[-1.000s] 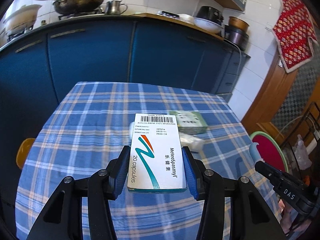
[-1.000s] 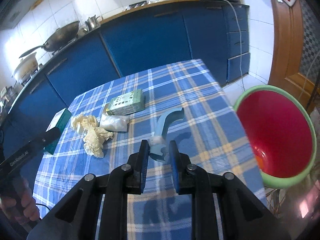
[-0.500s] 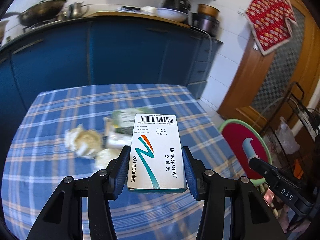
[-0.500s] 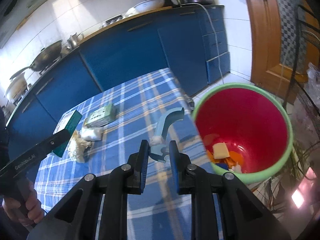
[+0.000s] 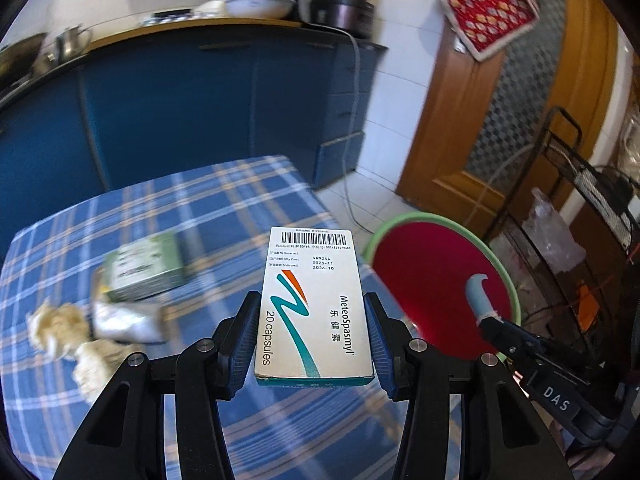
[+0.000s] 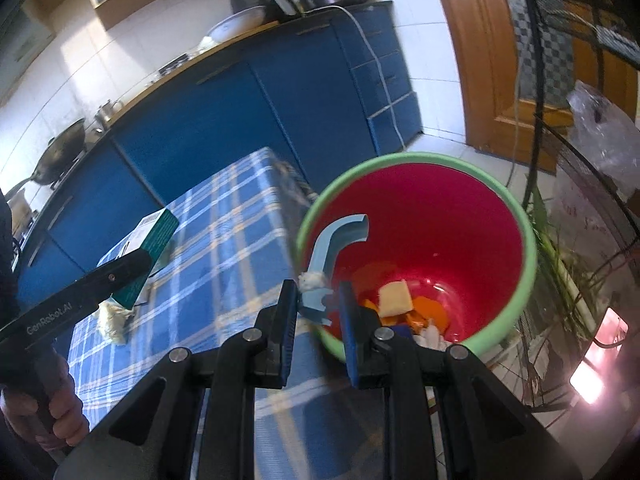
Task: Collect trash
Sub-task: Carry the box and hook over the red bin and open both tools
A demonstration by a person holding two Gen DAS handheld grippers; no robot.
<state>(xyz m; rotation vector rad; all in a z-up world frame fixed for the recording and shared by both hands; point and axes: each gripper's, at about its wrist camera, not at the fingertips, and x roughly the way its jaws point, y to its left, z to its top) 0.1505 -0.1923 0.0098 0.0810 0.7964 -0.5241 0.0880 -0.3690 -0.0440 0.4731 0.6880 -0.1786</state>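
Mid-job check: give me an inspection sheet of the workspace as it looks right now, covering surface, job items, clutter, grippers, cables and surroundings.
Surface: table with blue plaid cloth.
Job's things: capsule box in the left gripper; light blue plastic piece in the right gripper, over the red bin, which has scraps at its bottom.
Clutter: green box, silvery packet and crumpled tissues lie on the cloth.
Grippers: left gripper shut on the capsule box; right gripper shut on the plastic piece.
Cables: white cord hangs down the blue cabinets to the floor.
Surroundings: wooden door, black wire rack, wok on the counter.
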